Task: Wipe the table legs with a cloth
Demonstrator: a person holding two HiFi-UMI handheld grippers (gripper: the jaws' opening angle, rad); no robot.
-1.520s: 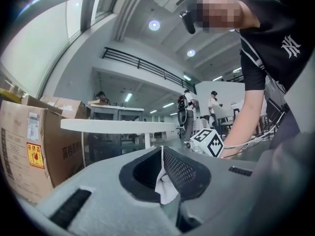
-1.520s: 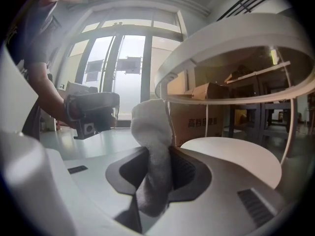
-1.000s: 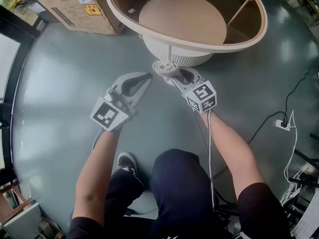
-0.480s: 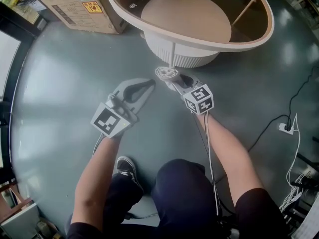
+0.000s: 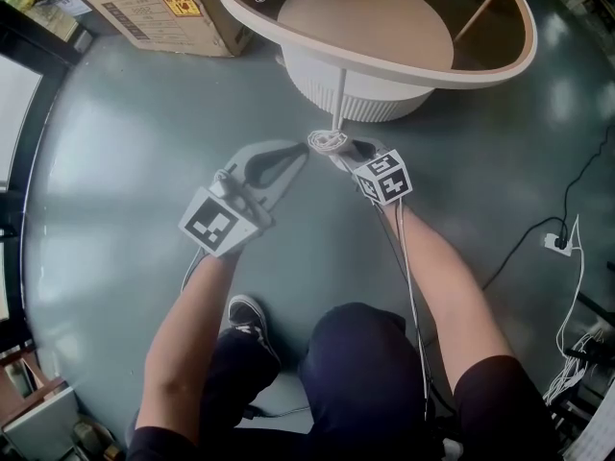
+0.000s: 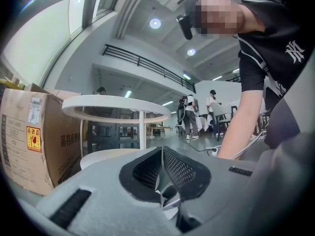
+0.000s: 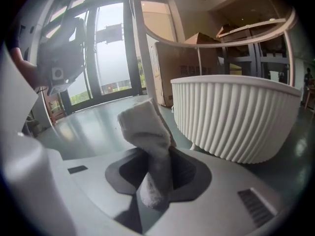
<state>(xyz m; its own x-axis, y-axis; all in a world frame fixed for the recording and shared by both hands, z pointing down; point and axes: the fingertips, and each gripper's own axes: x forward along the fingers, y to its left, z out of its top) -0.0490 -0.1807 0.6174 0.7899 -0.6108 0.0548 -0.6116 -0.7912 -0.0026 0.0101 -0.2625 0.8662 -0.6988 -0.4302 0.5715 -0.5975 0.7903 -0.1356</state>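
Cloth [image 5: 328, 141] clenched in the right hand-held gripper [image 5: 338, 148] lies just beside the upright table leg [image 5: 338, 94], nearer than the closed, empty left hand-held gripper [image 5: 296, 154].

I see a glossy grey-green floor [image 5: 115, 161] catching pale reflections. A cardboard box [image 5: 159, 8] stands at its far left, and a black cable [image 5: 514, 238] trails on the right. Tall windows [image 7: 108, 58] bring in daylight, and round ceiling lights [image 6: 155, 23] glow overhead.
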